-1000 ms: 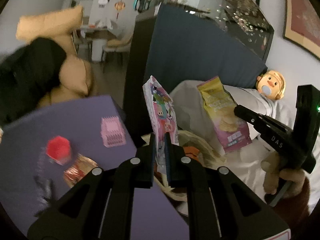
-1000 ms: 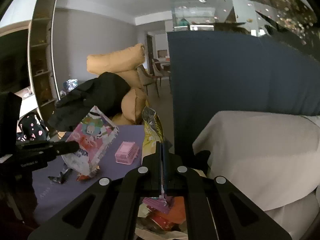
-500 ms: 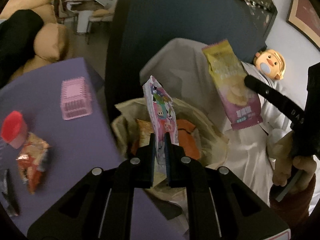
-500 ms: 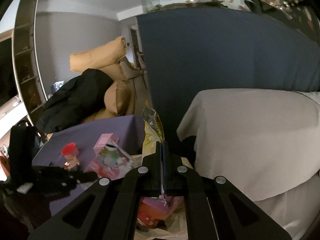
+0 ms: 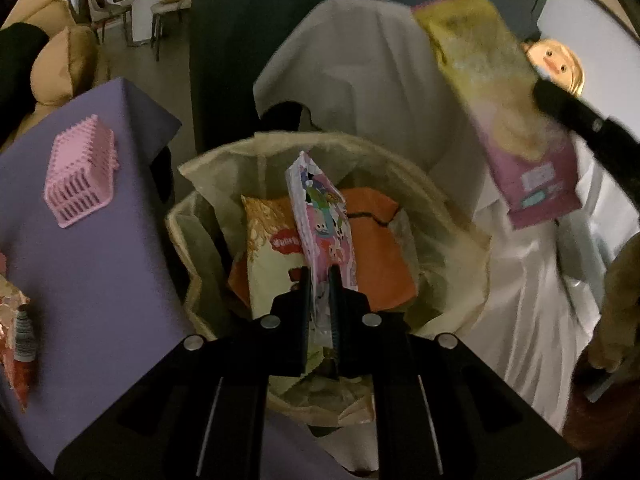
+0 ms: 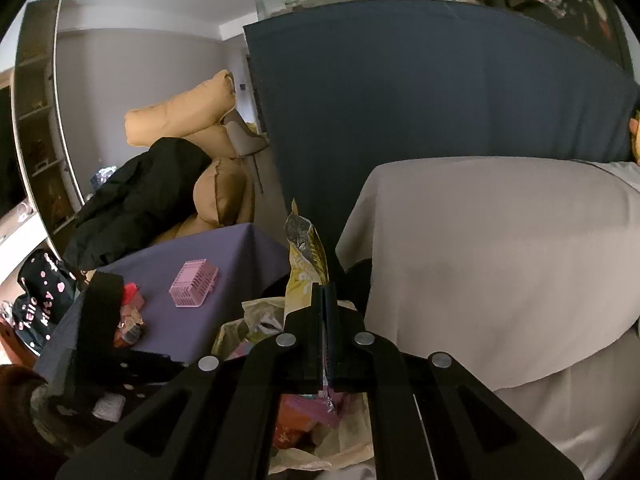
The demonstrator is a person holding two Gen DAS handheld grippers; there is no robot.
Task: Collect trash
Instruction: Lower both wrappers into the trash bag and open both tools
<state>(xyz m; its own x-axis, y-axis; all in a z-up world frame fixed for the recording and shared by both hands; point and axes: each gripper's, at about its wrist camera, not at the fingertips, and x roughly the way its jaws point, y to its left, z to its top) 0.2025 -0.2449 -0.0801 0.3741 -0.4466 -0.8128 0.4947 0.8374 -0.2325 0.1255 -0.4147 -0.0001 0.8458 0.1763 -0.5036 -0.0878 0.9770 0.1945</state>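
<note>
Left wrist view: your left tool (image 5: pixel 320 280) is clamped tight on the pink cartoon wrapper (image 5: pixel 320 224), pinching its lower edge, wrapper standing up edge-on right over the open trash bag (image 5: pixel 452 224). Bag already holds an orange packet (image 5: pixel 384 256) and a cream snack bag (image 5: pixel 268 256). Bag sits just beside the purple counter (image 5: pixel 100 264), which carries a pink basket (image 5: pixel 80 176) and, at the left edge, a red-and-gold wrapper (image 5: pixel 14 320) not yet collected.

Right wrist view: your right tool (image 6: pixel 323 304) is also closed hard, gripping the yellow-purple chip bag (image 6: pixel 306 264) near its lower end; the bag sticks up in front of the pads. In the left view that chip bag (image 5: pixel 508 120) hangs above the bag's right rim, more over the white sheet (image 5: pixel 528 300) than the opening.

Step in hand, as I read it: drop-off, both pieces at the bag. Next move: open the left tool, since the wrapper is over the mouth and should fall in. Bring the right tool toward the bag's centre before releasing, else the chip bag likely lands on the sheet. Then go for the counter wrapper.
</note>
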